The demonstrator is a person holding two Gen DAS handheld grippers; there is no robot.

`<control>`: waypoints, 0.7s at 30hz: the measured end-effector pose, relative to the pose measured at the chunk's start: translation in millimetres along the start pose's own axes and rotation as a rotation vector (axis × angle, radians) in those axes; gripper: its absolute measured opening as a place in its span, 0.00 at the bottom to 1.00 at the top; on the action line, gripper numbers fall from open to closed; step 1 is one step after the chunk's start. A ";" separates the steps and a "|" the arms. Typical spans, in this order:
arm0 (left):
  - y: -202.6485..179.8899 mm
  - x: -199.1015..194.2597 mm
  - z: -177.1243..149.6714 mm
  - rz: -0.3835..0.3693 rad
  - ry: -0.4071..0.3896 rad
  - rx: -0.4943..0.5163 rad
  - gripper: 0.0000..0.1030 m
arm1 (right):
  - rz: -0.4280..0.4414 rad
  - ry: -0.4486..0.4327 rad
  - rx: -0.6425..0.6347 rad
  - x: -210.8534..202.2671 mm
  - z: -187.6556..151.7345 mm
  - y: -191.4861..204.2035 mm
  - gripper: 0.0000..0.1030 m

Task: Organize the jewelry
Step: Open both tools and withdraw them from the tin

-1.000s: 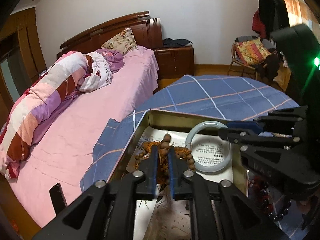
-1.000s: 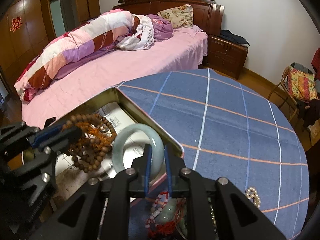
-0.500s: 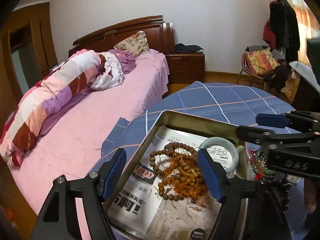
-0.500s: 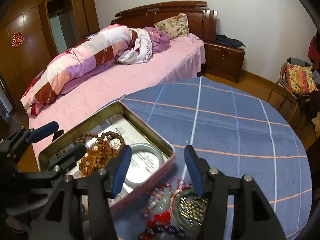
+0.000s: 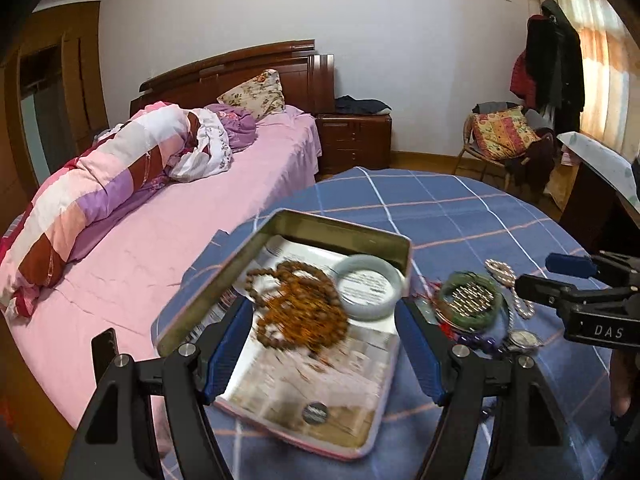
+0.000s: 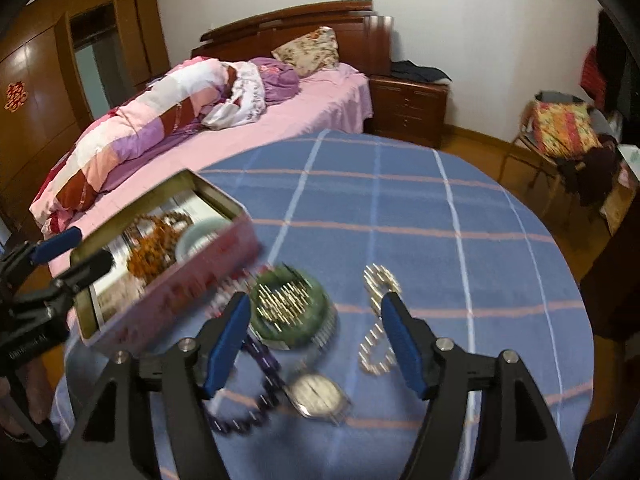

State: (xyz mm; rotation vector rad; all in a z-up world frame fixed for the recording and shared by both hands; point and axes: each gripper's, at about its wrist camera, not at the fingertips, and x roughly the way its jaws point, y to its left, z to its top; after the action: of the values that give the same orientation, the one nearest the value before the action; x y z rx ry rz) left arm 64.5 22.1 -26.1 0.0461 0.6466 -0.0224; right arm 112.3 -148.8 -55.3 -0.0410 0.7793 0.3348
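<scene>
An open tin box lined with printed paper sits on the blue checked table. Inside lie a brown bead necklace with orange tassels and a pale jade bangle. My left gripper is open and empty, raised over the box. To the box's right lie a green bangle, a purple bead bracelet, a wristwatch and a pearl strand. My right gripper is open and empty above them. The box also shows in the right wrist view.
A pink bed with a rolled quilt lies left of the table. A wooden nightstand stands against the far wall. A chair with cushions and clothes stands at the back right. The round table's edge curves away on the right.
Both grippers were shut inside the box, the left on the bead necklace, the right on the jade bangle. Both let go, opened wide and pulled back and up. The right has moved over the loose jewelry.
</scene>
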 end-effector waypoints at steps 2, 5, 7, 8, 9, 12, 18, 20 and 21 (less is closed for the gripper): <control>-8.1 -5.1 -5.5 0.009 0.000 0.010 0.71 | -0.014 0.001 0.015 -5.1 -9.2 -8.9 0.69; -20.0 -12.9 -10.8 0.010 -0.003 0.020 0.71 | -0.028 0.014 0.038 -8.6 -23.3 -18.5 0.71; -28.5 -18.1 -13.2 0.007 -0.010 0.030 0.71 | -0.040 0.027 0.043 -9.2 -30.4 -22.9 0.72; -31.6 -19.9 -13.6 0.002 -0.010 0.036 0.71 | -0.042 0.029 0.045 -9.3 -33.4 -24.6 0.72; -35.2 -21.9 -14.7 -0.004 -0.010 0.042 0.71 | -0.044 0.029 0.046 -9.9 -37.2 -25.7 0.72; -46.8 -25.5 -19.1 -0.013 -0.012 0.059 0.71 | -0.045 0.033 0.049 -9.6 -42.5 -27.0 0.72; -66.8 -20.6 -32.4 -0.018 0.031 0.092 0.71 | -0.054 0.030 0.046 -8.6 -57.1 -31.2 0.75; -72.2 -16.7 -35.9 -0.016 0.045 0.101 0.71 | -0.056 0.028 0.045 -8.5 -58.5 -31.8 0.75; -74.0 -13.6 -37.3 -0.013 0.055 0.103 0.71 | -0.057 0.028 0.044 -8.1 -58.6 -31.5 0.75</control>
State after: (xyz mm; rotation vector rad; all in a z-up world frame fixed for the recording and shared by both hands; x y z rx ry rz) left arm 28.7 -49.8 -50.3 0.1417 0.7009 -0.0674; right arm 76.7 -190.2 -94.1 -0.0265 0.8114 0.2633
